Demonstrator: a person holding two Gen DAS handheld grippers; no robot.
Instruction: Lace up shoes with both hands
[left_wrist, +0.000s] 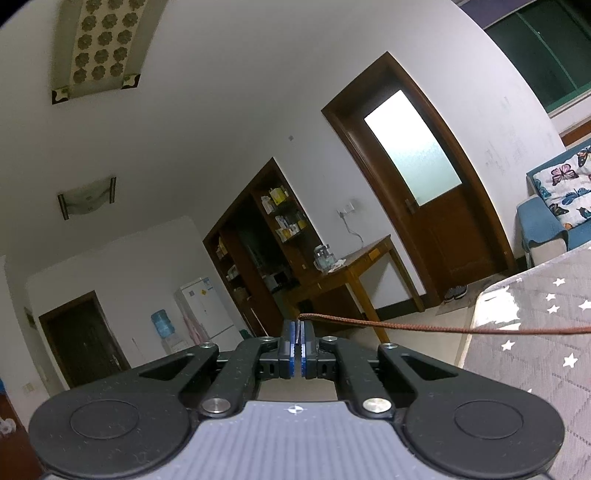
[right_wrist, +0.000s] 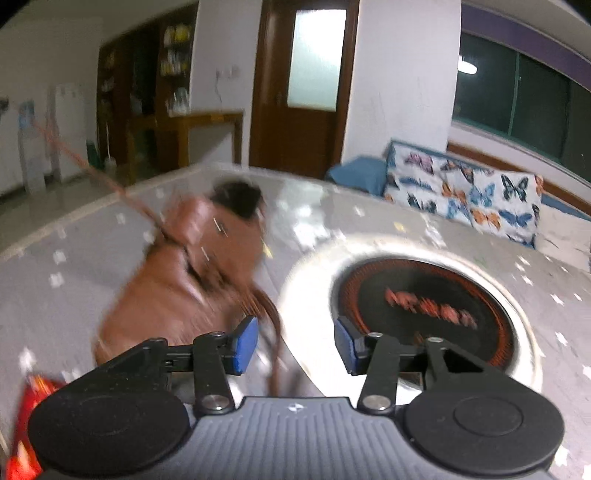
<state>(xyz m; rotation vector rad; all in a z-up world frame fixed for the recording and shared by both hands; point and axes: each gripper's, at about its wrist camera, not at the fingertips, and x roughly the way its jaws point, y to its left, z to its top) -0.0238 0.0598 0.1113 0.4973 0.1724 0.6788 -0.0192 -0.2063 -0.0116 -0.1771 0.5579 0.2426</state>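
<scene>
Clenching the tip of the brown lace (left_wrist: 424, 326), the left tongs (left_wrist: 297, 338) hold it level and stretched out off the surface (left_wrist: 546, 343), in my judgement to draw slack through an eyelet. The right tongs (right_wrist: 295, 341) stand released, nothing pressed between their blue pads (right_wrist: 246, 341), with a loose loop of lace (right_wrist: 275, 332) just ahead of them. Beyond sits the brown shoe (right_wrist: 184, 280), beside a round hotplate (right_wrist: 424, 299) whose red lettering is too blurred to read.

One brown shoe (right_wrist: 192, 273), one brown lace (left_wrist: 424, 326), two tongs (left_wrist: 297, 345) (right_wrist: 295, 343), one round burner (right_wrist: 424, 302)
</scene>
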